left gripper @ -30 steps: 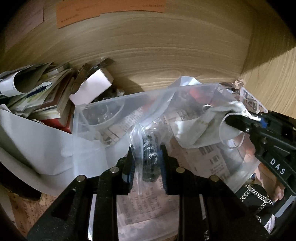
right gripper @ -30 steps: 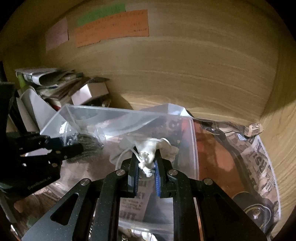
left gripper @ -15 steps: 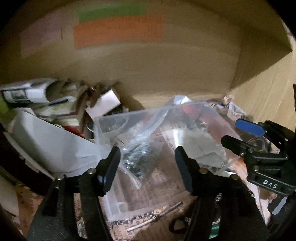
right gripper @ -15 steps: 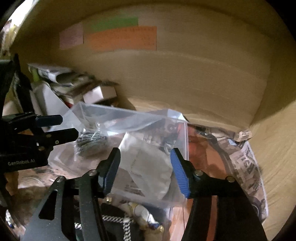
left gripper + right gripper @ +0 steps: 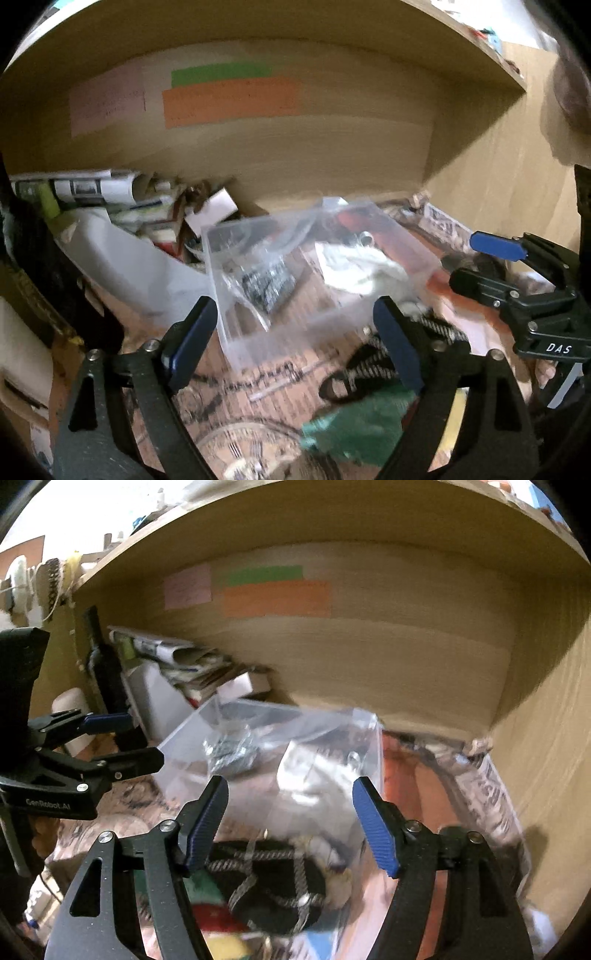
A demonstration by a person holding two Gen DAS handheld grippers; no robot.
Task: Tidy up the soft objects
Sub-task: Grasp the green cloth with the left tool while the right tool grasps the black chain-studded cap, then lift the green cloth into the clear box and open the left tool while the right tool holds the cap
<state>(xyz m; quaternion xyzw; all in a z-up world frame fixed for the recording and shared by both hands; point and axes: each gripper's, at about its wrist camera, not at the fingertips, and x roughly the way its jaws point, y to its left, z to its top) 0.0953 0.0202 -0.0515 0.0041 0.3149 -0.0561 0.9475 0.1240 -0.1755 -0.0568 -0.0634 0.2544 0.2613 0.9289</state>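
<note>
A clear plastic box lies on the shelf floor, also in the right wrist view. Inside it are a small clear bag with a dark grey knitted piece and a crumpled white cloth. My left gripper is open and empty, pulled back in front of the box. My right gripper is open and empty, also in front of the box. Each gripper shows in the other's view, the right and the left.
A stack of papers, a rolled newspaper and a white box fill the back left. Newspaper lines the right side. A black item with chain strap, green cloth and a clock face lie in front. Wooden walls enclose the shelf.
Both grippers opened, letting go of the bagged knitted piece and the white cloth, which now lie in the box. Both grippers have pulled back out of the shelf.
</note>
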